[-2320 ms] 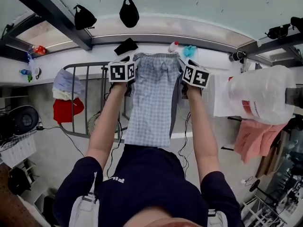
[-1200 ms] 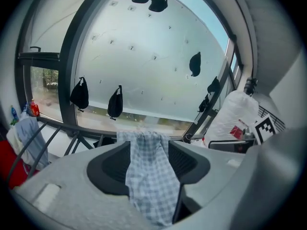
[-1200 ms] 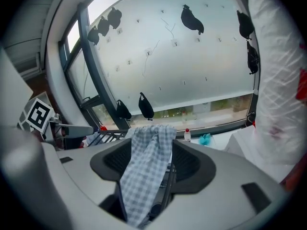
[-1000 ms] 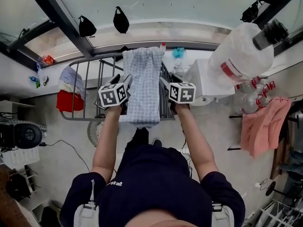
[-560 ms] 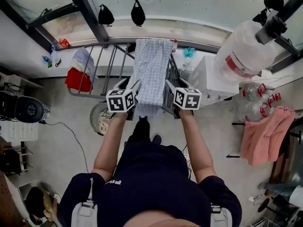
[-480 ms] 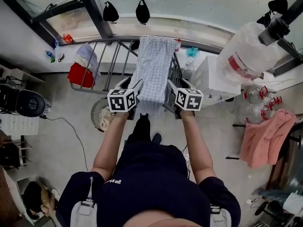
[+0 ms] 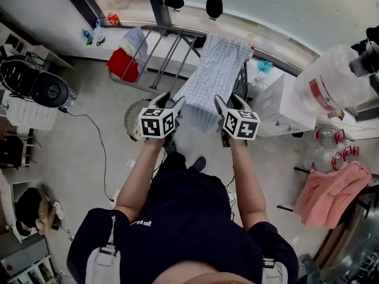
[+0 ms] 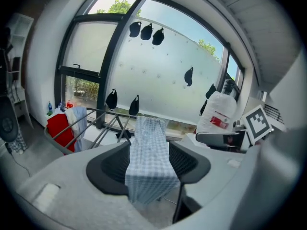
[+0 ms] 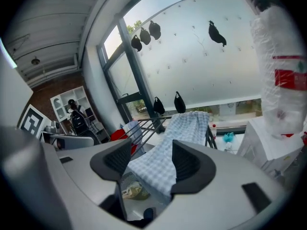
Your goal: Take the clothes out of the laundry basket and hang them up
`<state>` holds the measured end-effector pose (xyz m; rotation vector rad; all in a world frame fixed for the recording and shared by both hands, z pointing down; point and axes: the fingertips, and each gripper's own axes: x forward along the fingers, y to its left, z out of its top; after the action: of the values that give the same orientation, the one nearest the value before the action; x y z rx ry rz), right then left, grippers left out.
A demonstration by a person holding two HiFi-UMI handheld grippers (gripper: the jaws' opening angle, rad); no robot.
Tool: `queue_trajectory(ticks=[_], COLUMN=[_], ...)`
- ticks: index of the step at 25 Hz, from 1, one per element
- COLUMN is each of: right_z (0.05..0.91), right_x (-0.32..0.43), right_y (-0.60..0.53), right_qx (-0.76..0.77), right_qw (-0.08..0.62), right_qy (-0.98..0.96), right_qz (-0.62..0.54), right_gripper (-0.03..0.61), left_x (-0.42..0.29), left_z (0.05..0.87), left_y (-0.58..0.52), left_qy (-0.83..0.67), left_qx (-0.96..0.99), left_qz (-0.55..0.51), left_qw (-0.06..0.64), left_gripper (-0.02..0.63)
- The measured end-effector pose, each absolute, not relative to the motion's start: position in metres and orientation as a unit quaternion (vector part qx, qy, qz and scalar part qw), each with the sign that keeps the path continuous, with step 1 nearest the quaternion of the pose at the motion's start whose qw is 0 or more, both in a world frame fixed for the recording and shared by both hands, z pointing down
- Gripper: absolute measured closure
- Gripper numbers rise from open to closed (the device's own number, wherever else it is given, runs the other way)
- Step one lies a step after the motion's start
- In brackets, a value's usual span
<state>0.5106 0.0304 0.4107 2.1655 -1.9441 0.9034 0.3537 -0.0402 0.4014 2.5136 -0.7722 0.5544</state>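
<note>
Left claw [image 7: 172, 102] and right claw [image 7: 228, 101] gape wide, empty: cloth [image 7: 216, 76] already drapes the rack [image 7: 163, 46] at twelve o'clock, so basket [image 7: 132, 116] at nine likely comes next

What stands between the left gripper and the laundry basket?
Nothing visible does. The basket sits on the floor just left of the open left gripper; the checked cloth hangs on the rack, to its right.
</note>
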Motion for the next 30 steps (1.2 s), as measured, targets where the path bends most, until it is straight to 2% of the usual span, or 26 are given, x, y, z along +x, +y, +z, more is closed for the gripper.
queue_trajectory(ticks=[7,22,30], right_z=[0.413,0.45,0.497], right_x=[0.412,0.127,0.052], right_y=[-0.031,-0.115,-0.12], right_qx=[0.639,0.507,0.475], right_qw=[0.086,0.172,0.216], right_qy=[-0.707,-0.787,-0.788], right_qz=[0.291,0.307,0.328], right_gripper=[0.313,0.313,0.313], left_x=[0.245,-0.048,-0.117], left_z=[0.4,0.425,0.474], left_y=[-0.076,-0.129,-0.13], left_qy=[-0.376,-0.512,-0.517], left_qx=[0.878,0.795,0.775], left_qz=[0.165,0.114,0.133], left_qw=[0.245,0.304,0.337], left_gripper=[0.371,0.37,0.371])
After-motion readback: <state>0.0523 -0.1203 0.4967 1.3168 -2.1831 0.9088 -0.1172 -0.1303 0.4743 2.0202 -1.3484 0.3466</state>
